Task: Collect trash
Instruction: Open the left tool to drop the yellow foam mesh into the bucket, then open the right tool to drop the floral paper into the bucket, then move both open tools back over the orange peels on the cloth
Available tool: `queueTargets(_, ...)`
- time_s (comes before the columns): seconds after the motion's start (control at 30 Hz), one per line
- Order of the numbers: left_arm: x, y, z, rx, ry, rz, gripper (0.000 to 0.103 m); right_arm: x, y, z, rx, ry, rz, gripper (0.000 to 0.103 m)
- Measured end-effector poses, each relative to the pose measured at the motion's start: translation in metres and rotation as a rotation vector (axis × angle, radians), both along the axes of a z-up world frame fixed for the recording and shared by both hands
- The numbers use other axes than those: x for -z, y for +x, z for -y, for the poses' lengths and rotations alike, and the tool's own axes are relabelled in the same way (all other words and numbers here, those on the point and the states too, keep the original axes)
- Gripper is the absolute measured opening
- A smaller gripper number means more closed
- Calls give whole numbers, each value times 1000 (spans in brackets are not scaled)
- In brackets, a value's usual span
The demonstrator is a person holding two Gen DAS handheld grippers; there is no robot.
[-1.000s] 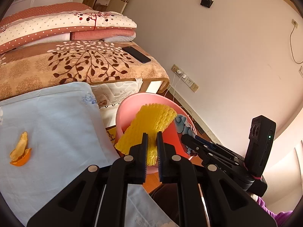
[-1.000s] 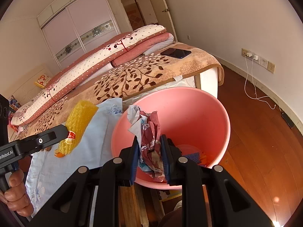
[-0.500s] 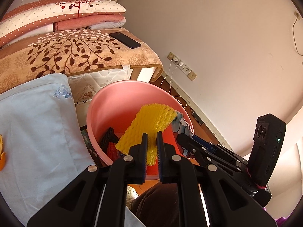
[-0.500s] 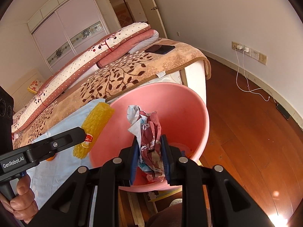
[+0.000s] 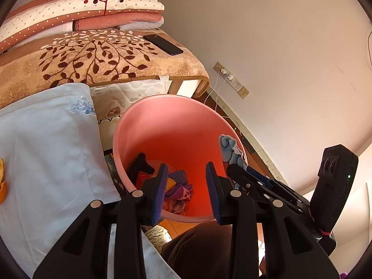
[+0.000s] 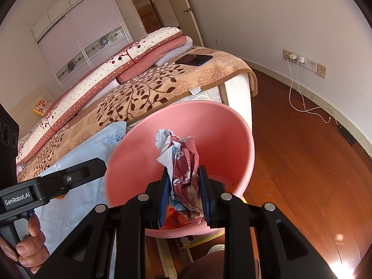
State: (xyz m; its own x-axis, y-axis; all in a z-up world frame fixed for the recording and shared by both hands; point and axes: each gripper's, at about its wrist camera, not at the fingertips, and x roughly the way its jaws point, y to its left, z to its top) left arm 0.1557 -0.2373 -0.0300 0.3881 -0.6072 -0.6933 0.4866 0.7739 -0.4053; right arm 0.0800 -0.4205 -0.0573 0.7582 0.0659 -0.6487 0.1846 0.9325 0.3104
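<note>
Hovering over the pink bin (image 5: 139,125), the left gripper (image 5: 186,189) is spreading its jaws with nothing between them. Beside it the right gripper (image 6: 184,196) clamps a crumpled wrapper (image 6: 183,162) above the bin's mouth, its jaws just easing apart. Assorted trash (image 5: 176,190) lies at the bin's bottom.

Pink bucket (image 6: 130,153): smooth plastic, faint sheen inside. Crumpled wrapper (image 6: 183,162): creased printed paper. Hand-held gripper (image 6: 184,200) bodies: matt black plastic, silver metal rivets, ribbed blue pads. Bed blanket (image 6: 162,86): plush leaf-patterned cloth. Pale blue sheet (image 5: 46,139): smooth woven cloth. Floor (image 6: 302,162): glossy varnished wood. Phone (image 6: 194,59): glossy black glass.
</note>
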Motion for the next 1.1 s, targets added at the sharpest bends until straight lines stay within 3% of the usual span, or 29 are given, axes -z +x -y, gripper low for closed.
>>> queueTargets(0.13, -1, -2, -4, -8, 3, 8, 34, 0, 1, -4, 2, -14, 0, 34)
queueTargets(0.3, -3, -5, -10, -23, 17, 32, 34, -3, 0, -10, -5, -23, 2, 35)
queueTargets(0.67, 2, -18, -39, -111, 132, 134, 34, -9, -6, -41, -73, -26, 17, 35)
queueTargets(1.1, 5, -38, -107, -224, 199, 179, 34, -11, -6, -108, -199, -37, 1, 35)
